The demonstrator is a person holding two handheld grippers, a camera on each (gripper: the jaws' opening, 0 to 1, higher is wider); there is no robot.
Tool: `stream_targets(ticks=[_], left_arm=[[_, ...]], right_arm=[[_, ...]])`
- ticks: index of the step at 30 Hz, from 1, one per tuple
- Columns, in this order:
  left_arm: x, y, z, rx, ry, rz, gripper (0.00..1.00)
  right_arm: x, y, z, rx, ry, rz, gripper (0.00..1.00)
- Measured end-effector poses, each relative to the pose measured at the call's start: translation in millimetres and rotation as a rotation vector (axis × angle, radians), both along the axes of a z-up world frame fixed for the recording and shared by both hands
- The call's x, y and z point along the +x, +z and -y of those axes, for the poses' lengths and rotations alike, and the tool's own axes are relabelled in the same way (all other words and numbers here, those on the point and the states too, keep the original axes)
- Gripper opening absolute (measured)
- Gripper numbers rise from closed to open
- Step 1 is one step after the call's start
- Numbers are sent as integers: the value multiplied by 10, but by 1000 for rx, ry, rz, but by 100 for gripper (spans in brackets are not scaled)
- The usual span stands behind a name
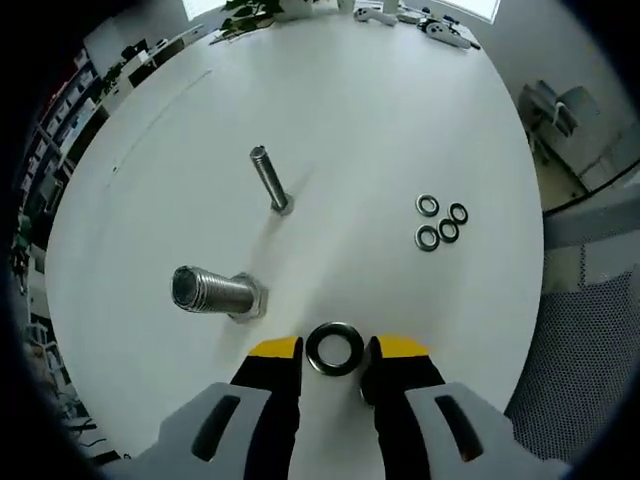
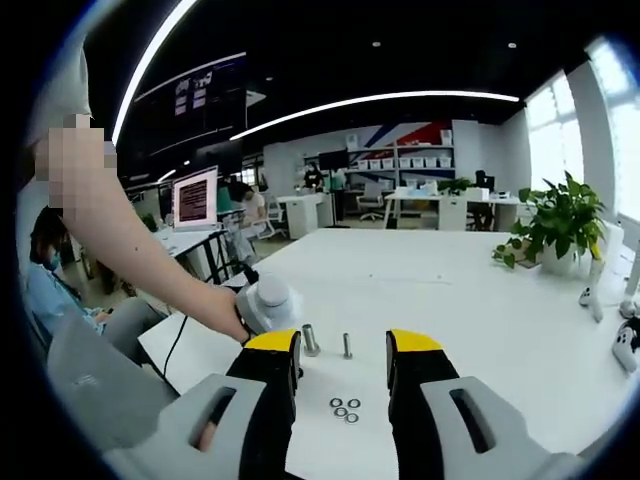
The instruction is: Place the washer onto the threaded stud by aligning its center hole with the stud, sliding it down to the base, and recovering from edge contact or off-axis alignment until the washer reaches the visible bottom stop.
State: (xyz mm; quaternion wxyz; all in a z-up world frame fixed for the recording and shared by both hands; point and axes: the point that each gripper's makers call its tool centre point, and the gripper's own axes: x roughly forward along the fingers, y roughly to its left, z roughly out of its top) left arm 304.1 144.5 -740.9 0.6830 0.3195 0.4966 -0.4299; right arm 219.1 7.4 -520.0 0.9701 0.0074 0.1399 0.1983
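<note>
In the left gripper view the left gripper hangs over the white worktop, its yellow-tipped fingers set just wide enough to flank a large dark washer. The washer sits between the fingertips, its center hole open to the camera. Whether the fingers press on its rim or stand a hair off cannot be told.

Just left of the gripper, and a little farther off, a thick threaded stud stands on its hex base. Farther across the worktop stands a thin threaded stud. Well to the right lie four small washers, clustered close together.

In the right gripper view the right gripper is held above the near edge of the worktop, its fingers wide apart with nothing between them. Through the gap the thick stud, the thin stud and the small washers show at a distance. The left gripper's grey body comes in from the left, held in a person's hand.

A potted plant stands at the far right of the worktop.
</note>
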Motion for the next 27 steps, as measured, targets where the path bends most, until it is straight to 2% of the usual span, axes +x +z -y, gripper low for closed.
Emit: stream_targets(ticks=[8, 10, 18, 27], left_arm=[[8, -16, 16, 77, -18, -37, 26], [0, -14, -13, 125, -98, -54, 26], [-8, -26, -6, 161, -106, -65, 26], [-15, -13, -15, 156, -135, -62, 25]], right_arm=[[2, -2, 16, -4, -7, 1, 37], [5, 9, 16, -1, -8, 6, 37], [0, 3, 39, -1, -17, 4, 37], [2, 7, 46, -3, -21, 7, 37]])
